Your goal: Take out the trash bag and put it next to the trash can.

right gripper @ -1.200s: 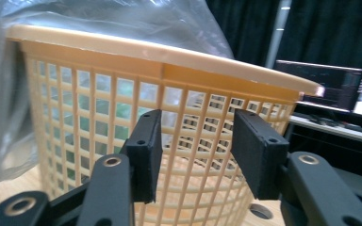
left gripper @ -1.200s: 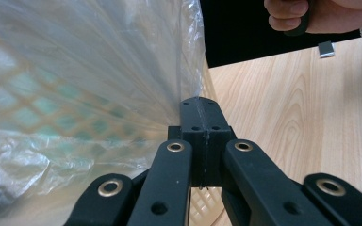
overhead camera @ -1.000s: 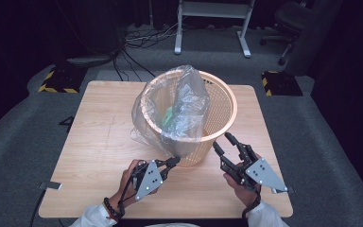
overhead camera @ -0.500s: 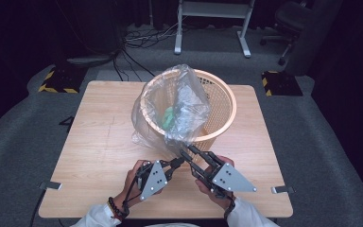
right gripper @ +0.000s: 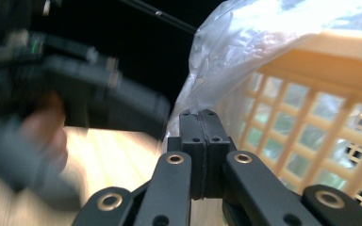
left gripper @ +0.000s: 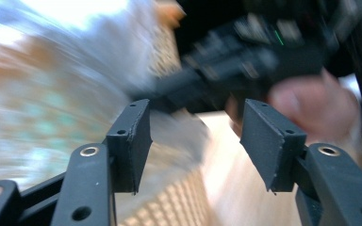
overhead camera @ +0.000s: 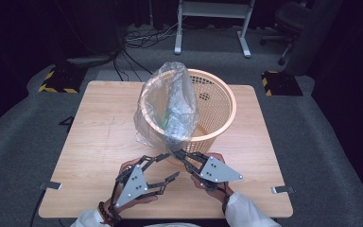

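Observation:
A clear plastic bag (overhead camera: 168, 106) hangs over the left side of an orange mesh basket (overhead camera: 230, 111) in the middle of the wooden table (overhead camera: 101, 137). My right gripper (overhead camera: 176, 152) is shut on the bag's lower edge in front of the basket. In the right gripper view the shut jaws (right gripper: 199, 117) meet the bag (right gripper: 245, 56) beside the basket wall (right gripper: 311, 141). My left gripper (overhead camera: 172, 165) sits just left of it; its jaws have just been opening and nothing is between them. The left gripper view is blurred, with the left gripper (left gripper: 195, 122) open.
The basket stands a little right of the table's centre, close to both grippers. On the floor behind are a white stand (overhead camera: 212, 28), cables (overhead camera: 137, 45), a dark chair (overhead camera: 293, 19) and yellow-black striped blocks (overhead camera: 56, 80).
My right gripper slid left to the bag's lower edge and shut there. My left gripper, shut at that edge before, has opened and drawn back. The bag hangs a little further over the basket's front.

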`<state>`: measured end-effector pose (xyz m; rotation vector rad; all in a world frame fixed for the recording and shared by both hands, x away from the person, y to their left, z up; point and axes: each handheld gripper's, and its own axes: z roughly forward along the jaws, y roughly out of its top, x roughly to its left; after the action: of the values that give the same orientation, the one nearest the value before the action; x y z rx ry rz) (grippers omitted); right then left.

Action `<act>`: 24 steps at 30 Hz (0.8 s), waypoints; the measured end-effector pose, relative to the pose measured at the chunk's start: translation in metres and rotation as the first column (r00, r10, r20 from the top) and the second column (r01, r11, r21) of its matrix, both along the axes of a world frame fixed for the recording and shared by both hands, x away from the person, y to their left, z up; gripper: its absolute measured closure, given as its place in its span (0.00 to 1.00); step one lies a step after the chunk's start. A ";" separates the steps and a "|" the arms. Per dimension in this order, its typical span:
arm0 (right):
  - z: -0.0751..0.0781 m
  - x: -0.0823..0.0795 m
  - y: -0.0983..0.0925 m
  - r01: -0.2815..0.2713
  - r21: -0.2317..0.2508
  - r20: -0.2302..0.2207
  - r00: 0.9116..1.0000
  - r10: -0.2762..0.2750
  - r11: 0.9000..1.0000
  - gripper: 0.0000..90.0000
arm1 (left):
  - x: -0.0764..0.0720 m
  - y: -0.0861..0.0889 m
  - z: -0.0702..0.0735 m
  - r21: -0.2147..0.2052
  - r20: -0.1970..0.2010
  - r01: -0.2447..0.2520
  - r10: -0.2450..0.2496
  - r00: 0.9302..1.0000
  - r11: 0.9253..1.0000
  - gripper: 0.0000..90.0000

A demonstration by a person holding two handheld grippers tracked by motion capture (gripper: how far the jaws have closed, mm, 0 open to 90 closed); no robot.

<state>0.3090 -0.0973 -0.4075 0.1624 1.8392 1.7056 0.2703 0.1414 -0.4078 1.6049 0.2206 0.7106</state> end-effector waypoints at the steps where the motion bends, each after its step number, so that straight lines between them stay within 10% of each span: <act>1: -0.001 0.000 0.001 -0.001 -0.013 0.004 1.000 0.001 1.000 1.00 | 0.000 0.002 0.004 -0.026 -0.002 -0.018 0.018 1.000 0.999 0.46; 5: -0.006 0.001 0.006 -0.007 -0.061 0.006 1.000 0.007 0.998 1.00 | 0.001 0.005 0.022 -0.084 0.044 -0.114 0.118 0.992 0.990 0.43; 10: -0.008 -0.001 0.011 0.001 -0.116 0.044 0.999 0.004 0.993 1.00 | 0.006 -0.006 0.043 -0.060 0.047 -0.185 0.188 0.981 0.981 0.44; 12: -0.010 -0.002 0.012 -0.004 -0.127 0.056 0.998 0.011 0.992 1.00 | 0.009 -0.010 0.047 -0.041 0.074 -0.240 0.242 0.967 0.970 0.52; 17: -0.013 -0.005 0.011 0.007 -0.143 0.085 0.996 0.005 0.990 1.00 | 0.009 -0.004 0.051 -0.003 0.107 -0.264 0.263 0.959 0.964 0.87; 21: -0.013 -0.005 0.009 0.012 -0.141 0.085 0.996 0.000 0.990 1.00 | 0.011 0.004 0.045 0.026 0.134 -0.266 0.260 0.956 0.964 1.00; 24: -0.014 -0.003 0.006 0.022 -0.121 0.072 0.997 -0.013 0.992 0.96 | 0.019 0.019 0.039 -0.012 0.047 -0.232 0.233 0.971 0.973 1.00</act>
<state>0.3058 -0.0913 -0.4220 0.0662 1.8775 1.5618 0.2892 0.1607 -0.3688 1.5691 0.3794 0.9269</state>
